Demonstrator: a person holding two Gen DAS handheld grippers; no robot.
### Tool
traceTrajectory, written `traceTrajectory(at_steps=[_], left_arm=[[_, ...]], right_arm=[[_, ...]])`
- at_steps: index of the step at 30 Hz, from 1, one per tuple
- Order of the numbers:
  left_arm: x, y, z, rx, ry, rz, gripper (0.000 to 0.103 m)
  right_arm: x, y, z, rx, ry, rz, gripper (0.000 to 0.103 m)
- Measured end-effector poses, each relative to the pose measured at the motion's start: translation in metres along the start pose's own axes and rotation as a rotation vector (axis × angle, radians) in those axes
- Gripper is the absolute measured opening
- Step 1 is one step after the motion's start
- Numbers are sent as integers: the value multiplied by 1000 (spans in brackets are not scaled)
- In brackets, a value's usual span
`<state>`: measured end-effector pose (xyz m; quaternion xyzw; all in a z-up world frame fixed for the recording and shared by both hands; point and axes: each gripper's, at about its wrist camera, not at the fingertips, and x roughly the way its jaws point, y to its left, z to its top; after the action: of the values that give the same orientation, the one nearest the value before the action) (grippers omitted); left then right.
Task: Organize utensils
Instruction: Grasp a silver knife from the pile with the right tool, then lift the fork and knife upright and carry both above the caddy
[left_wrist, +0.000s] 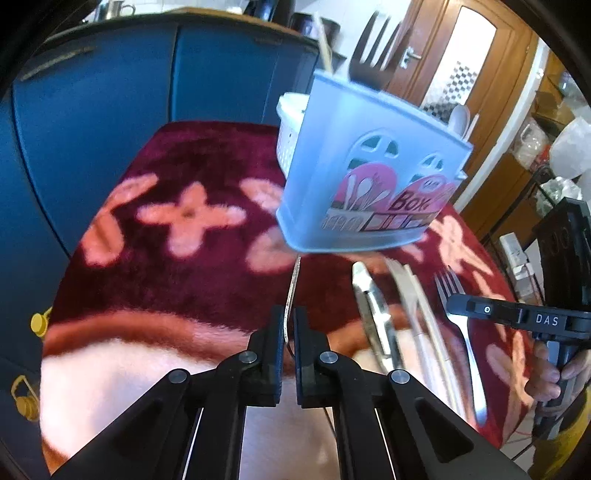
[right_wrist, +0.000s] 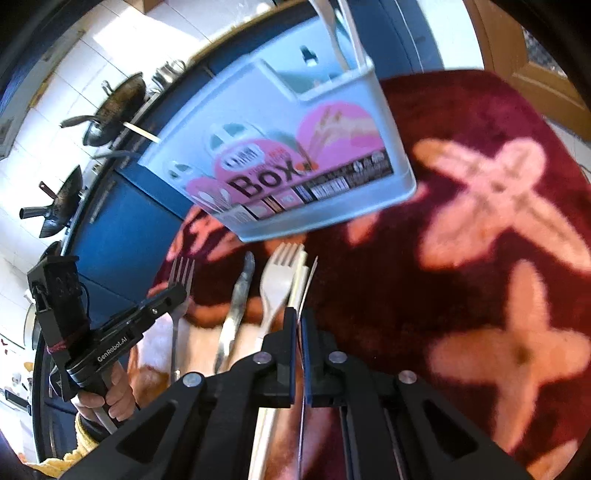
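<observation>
Where the maroon cloth (left_wrist: 177, 280) covers the counter, the left gripper (left_wrist: 290, 314) has its fingers clamped on a thin metal utensil (left_wrist: 293, 280), seen edge-on. Just beyond it stands a blue box (left_wrist: 369, 166) with a dark fork (left_wrist: 373, 40) in it. To the right lie a knife (left_wrist: 373, 306), white plastic pieces (left_wrist: 417, 295) and a steel fork (left_wrist: 469, 350). The right gripper (right_wrist: 300, 314) has its fingers pinched on a thin metal strip (right_wrist: 310, 280).

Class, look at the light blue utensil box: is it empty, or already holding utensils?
Not empty. A dark fork and a white utensil stick up out of the top of the blue box.
</observation>
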<state>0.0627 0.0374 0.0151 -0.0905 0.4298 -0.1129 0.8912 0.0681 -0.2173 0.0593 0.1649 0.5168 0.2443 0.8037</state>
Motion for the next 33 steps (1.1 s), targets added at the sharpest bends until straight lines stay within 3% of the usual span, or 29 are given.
traceTrajectory(at_steps=[15, 24, 33], left_arm=[[-59, -27, -5, 42, -177, -17, 3], [-92, -39, -2, 46, -272, -38, 3], [-112, -55, 7, 62, -329, -54, 3]], right_arm=[[-59, 37, -15, -81, -237, 1, 4], [-89, 57, -19, -142, -371, -56, 3], [-108, 68, -15, -165, -442, -68, 3]])
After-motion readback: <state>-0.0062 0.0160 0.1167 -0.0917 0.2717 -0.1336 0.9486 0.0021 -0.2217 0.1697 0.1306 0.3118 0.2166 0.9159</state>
